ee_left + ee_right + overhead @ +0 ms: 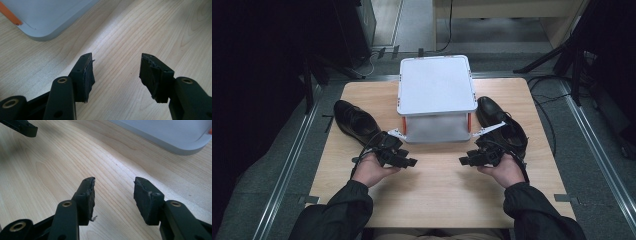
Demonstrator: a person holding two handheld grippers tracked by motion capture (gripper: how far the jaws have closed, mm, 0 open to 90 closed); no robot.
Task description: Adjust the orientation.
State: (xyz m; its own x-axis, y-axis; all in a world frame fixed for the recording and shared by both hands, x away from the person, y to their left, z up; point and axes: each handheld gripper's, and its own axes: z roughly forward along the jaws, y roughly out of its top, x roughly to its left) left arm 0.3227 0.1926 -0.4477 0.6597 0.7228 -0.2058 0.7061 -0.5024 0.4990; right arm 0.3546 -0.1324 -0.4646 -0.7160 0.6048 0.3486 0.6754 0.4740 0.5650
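Pre-grasp stage, judged. Left gripper (412, 162) and right gripper (463, 161) released, empty, low over desk (437, 195). Left shoe (354, 121) and right shoe (502, 125) flanking lidded grey box (437, 85). Next, likely: swing outward, close on a shoe.

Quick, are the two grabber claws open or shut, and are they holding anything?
Left gripper: open, holding nothing, above the light wooden table.
Right gripper: open, holding nothing.
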